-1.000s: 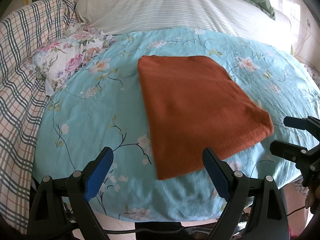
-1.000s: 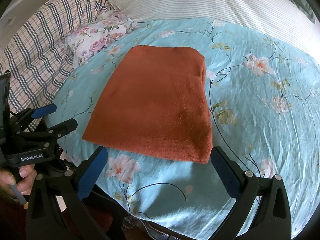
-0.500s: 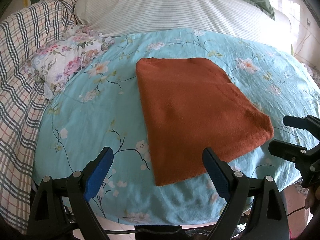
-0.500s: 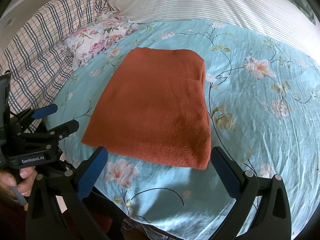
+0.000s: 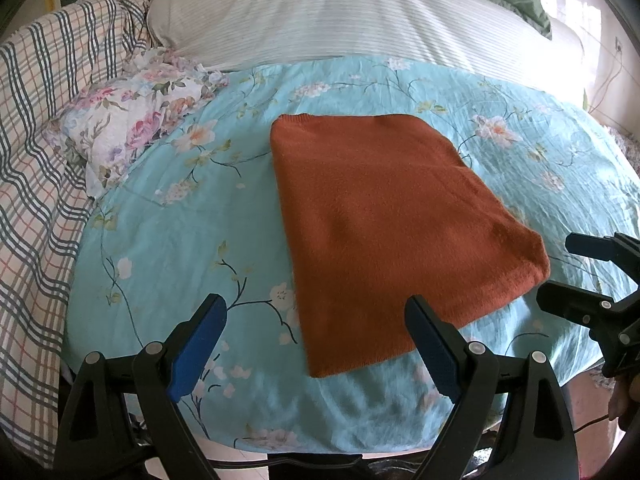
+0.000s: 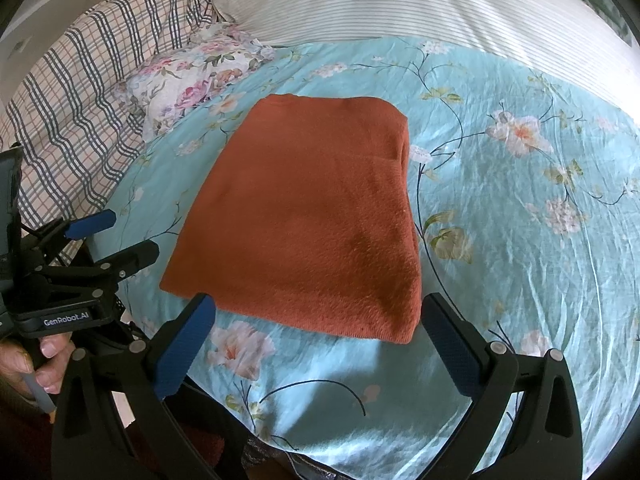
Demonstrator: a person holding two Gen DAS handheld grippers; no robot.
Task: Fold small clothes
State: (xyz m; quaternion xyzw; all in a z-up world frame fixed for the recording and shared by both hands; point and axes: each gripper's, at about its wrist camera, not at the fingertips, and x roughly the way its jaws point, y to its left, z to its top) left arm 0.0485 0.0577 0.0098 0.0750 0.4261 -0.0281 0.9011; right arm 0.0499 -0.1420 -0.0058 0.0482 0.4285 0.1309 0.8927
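On the blue flowered sheet point(image 5: 168, 240) our orange garment point(image 5: 384, 224) lies folded, while our left gripper point(image 5: 316, 344) and right gripper point(image 6: 320, 344) hang open and empty, so little seems left.

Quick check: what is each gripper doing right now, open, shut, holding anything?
Left gripper: open, holding nothing, short of the orange sweater.
Right gripper: open, holding nothing.

Rust-orange garment point(image 5: 384, 232), turquoise floral sheet point(image 5: 180, 232)
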